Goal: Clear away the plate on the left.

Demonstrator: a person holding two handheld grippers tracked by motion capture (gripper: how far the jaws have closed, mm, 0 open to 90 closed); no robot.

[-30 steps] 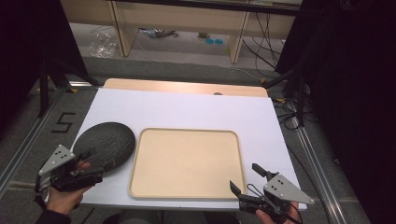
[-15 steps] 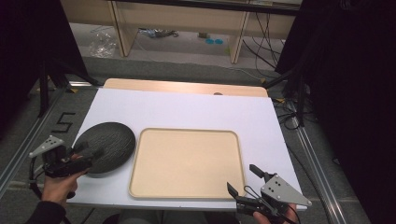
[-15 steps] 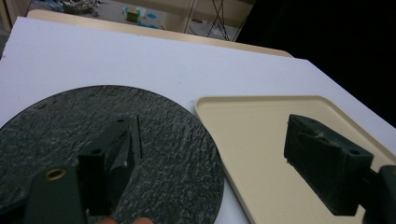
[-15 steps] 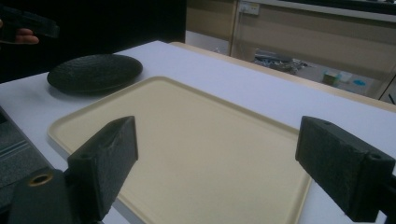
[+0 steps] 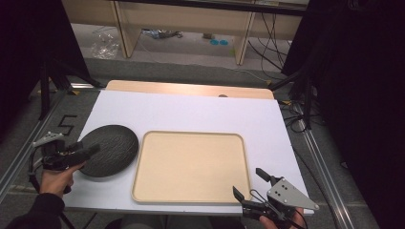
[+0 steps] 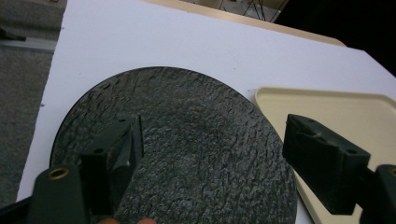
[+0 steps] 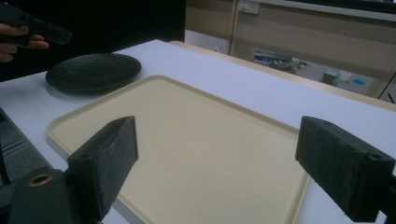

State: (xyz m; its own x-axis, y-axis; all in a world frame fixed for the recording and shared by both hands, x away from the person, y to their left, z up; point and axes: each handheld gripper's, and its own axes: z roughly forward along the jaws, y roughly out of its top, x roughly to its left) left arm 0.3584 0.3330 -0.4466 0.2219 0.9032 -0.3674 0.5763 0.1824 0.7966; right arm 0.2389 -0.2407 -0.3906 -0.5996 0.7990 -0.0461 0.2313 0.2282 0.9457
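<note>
A dark, rough-textured round plate (image 5: 110, 149) lies on the white table left of a large empty beige tray (image 5: 191, 167). My left gripper (image 5: 90, 151) hovers at the plate's left edge, turned on its side and pointing right. In the left gripper view it (image 6: 215, 149) is open, its jaws wide apart above the plate (image 6: 187, 116), with the tray's corner (image 6: 355, 112) beyond. My right gripper (image 5: 249, 182) is at the tray's near right corner. It (image 7: 224, 158) is open and empty, looking across the tray (image 7: 196, 135) to the plate (image 7: 93, 70) and the left gripper (image 7: 42, 30).
The white table top (image 5: 191, 112) has a bare wooden strip (image 5: 191, 89) along its far edge. Metal rails run down both sides. Beyond the table are shelf legs, cables and a plastic bag (image 5: 106, 45) on the floor.
My left gripper has swung from the plate's near edge out to its left side and turned sideways. The right gripper has drifted slightly nearer the table's front edge. Plate and tray have stayed put.
</note>
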